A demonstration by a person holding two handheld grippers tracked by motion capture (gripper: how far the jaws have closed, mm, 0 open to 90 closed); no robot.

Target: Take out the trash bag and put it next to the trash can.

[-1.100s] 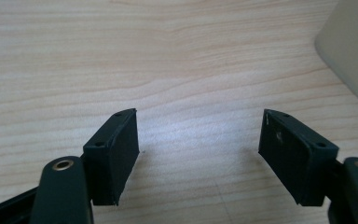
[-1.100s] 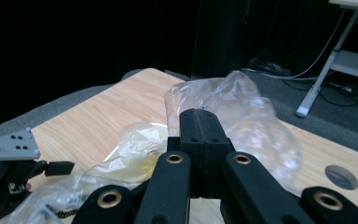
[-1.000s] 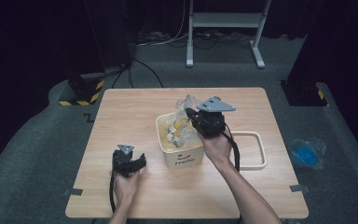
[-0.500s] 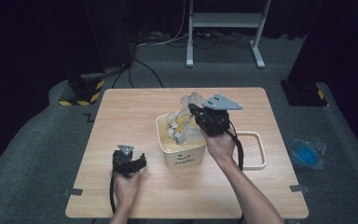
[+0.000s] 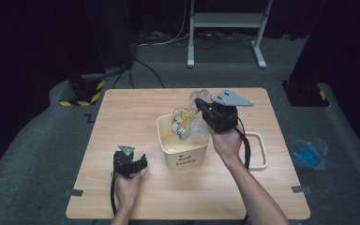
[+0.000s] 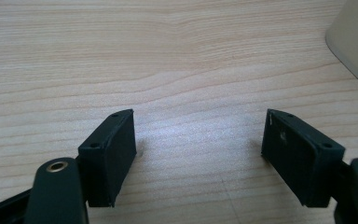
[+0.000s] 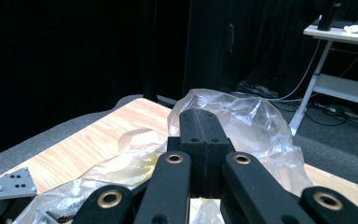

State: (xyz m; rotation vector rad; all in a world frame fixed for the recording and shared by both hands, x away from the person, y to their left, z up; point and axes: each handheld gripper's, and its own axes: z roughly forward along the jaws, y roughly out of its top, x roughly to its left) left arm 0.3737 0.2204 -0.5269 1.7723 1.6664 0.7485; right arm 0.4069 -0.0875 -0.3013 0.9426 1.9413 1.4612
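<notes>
Your right gripper (image 5: 200,104) is clamping the clear plastic bag (image 5: 187,123) over the cream bin (image 5: 183,152) mid-table. Your left gripper (image 5: 130,161) is resting near the front edge, jaws wide, holding nothing.

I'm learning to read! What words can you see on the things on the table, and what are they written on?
"Hello" - on the front of the cream bin, under a small curved mark; the letters are small, so this reading is a best guess.
Print on the clear plastic bag held over the bin: yellow and dark patches, too blurred to read.
</notes>
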